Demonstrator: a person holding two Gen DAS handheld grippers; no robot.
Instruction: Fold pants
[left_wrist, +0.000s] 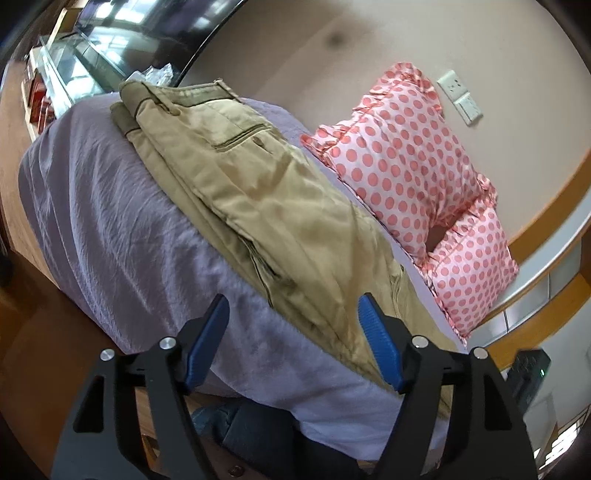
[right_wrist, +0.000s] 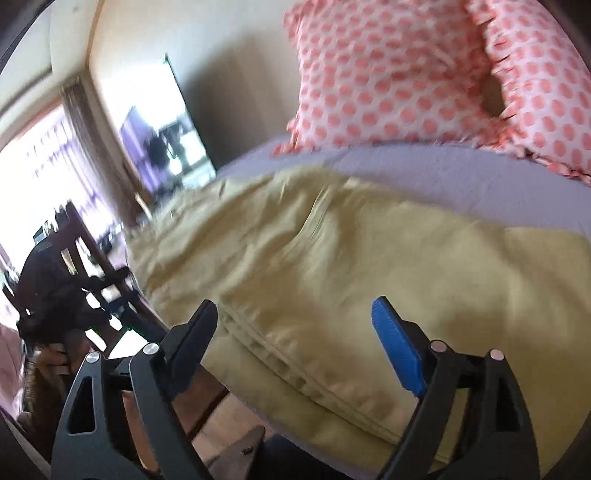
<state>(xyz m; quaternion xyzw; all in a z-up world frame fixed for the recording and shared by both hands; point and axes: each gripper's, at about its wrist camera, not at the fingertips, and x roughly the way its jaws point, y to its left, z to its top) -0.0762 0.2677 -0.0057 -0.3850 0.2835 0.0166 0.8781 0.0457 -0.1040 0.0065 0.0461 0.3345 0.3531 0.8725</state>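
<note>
Khaki pants (left_wrist: 258, 199) lie lengthwise on a purple bedspread (left_wrist: 110, 229), folded leg over leg, waistband and back pocket at the far end. My left gripper (left_wrist: 293, 314) is open and empty, its blue pads on either side of the pants' near leg edge, just above the cloth. In the blurred right wrist view the pants (right_wrist: 332, 266) fill the middle, with stacked leg hems near the bed edge. My right gripper (right_wrist: 295, 317) is open and empty over those hems.
Two pink polka-dot pillows (left_wrist: 406, 166) lean against the wall beside the pants; they also show in the right wrist view (right_wrist: 406, 74). A wooden chair (right_wrist: 74, 266) stands left of the bed. Wooden floor (left_wrist: 22, 332) lies below the bed edge.
</note>
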